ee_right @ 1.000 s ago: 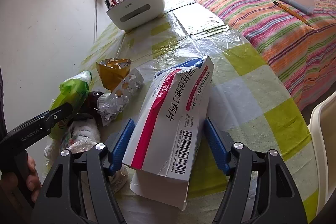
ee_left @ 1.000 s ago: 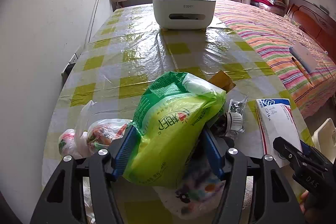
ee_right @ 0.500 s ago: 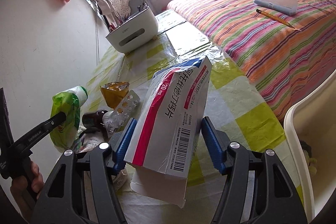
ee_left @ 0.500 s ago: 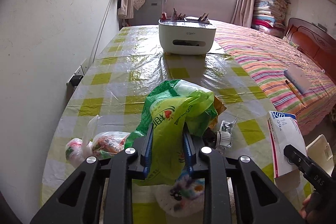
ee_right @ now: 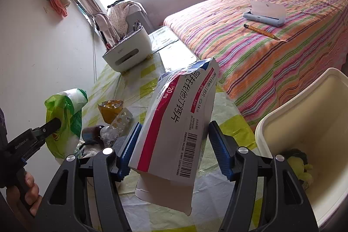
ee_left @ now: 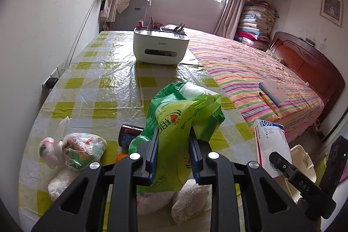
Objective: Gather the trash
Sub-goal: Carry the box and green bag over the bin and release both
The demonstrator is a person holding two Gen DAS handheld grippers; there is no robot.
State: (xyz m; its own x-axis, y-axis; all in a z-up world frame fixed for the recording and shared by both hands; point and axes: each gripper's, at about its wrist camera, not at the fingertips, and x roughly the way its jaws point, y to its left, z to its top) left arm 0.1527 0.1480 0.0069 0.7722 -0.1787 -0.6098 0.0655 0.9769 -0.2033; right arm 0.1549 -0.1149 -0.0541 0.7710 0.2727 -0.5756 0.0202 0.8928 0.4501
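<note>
Trash: green plastic bag (ee_left: 182, 121) is pinched in the left hand-held gripper (ee_left: 173, 151), jaws narrow and squeezing the bag's lower part flat, bag lifted clear of the counter (ee_left: 97, 88). The jaws were closing on it within the last second and the pads press the plastic on both sides. A white roll shows at the bag's open top.

Medicine box (ee_right: 180, 125), white with a red stripe and blue corner, sits tilted between the blue pads of the right hand-held gripper (ee_right: 174, 149), jaws about mid-width and gripping its sides. Box is off the counter, its open flap hanging at the near end.

Cream bin (ee_right: 304, 127) is just right of the box, below counter level; something yellow-green lies in its bottom.

On the counter near the left hand-held gripper: knotted clear bag of scraps (ee_left: 80, 149), dark can (ee_left: 128, 134) lying on its side, crumpled white wrappers. Right view also shows an orange wrapper (ee_right: 111, 110) and an empty blister pack (ee_right: 121, 121) just beside it.

Farther back, a white organiser box (ee_left: 159, 48) with pens stands on the checked yellow cloth. Striped bed (ee_left: 261, 75) lies alongside the counter, pencil (ee_right: 261, 31) and a pale blue case on it.
</note>
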